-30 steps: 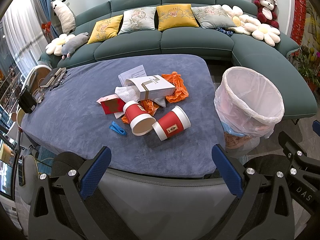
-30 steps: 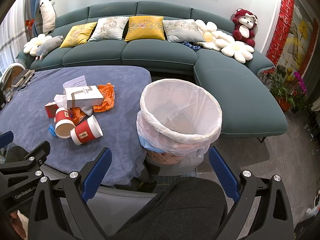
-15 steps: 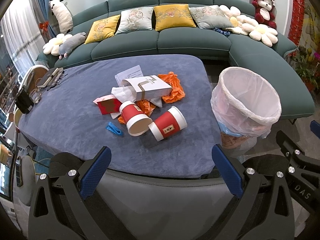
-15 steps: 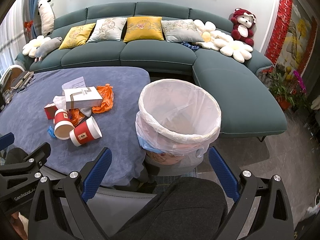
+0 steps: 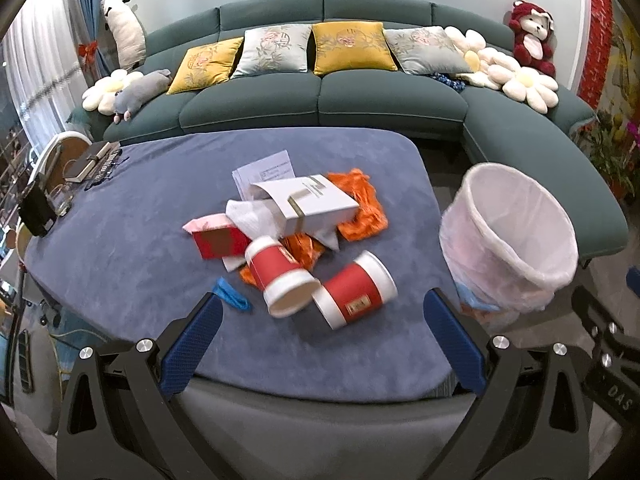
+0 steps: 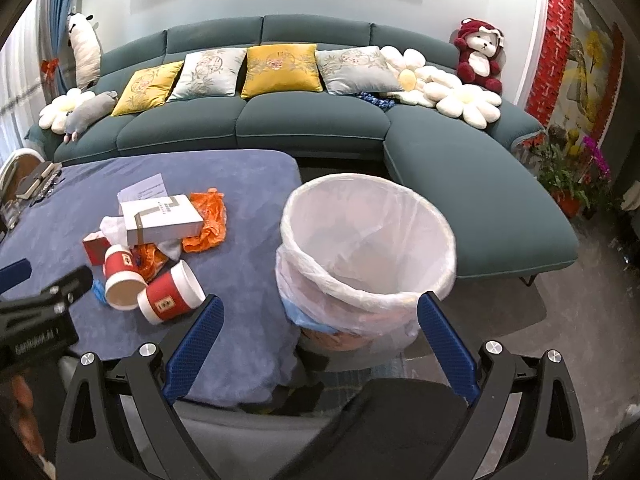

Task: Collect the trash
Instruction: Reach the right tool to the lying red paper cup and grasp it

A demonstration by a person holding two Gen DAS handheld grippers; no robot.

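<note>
A heap of trash lies on the blue-covered table (image 5: 120,216): two red paper cups on their sides (image 5: 280,276) (image 5: 356,294), a white carton (image 5: 308,202), orange plastic wrap (image 5: 360,208), crumpled white tissue (image 5: 252,216), a red packet (image 5: 216,240), paper sheets (image 5: 264,170) and a small blue scrap (image 5: 230,300). A bin lined with a white bag (image 6: 368,248) stands on the floor at the table's right end. My left gripper (image 5: 320,344) hangs open near the table's front edge, just short of the cups. My right gripper (image 6: 318,344) is open in front of the bin, empty.
A teal corner sofa (image 5: 360,100) with cushions and plush toys runs behind the table and along the right. Dark books and a phone stand (image 5: 36,212) sit at the table's left end. Potted flowers (image 6: 572,176) stand at far right. A dark-clothed knee (image 6: 380,428) is below the right gripper.
Both grippers have moved forward and a little lower, so the trash heap and the bin look larger and closer. Both stay open and empty; nothing on the table has shifted.
</note>
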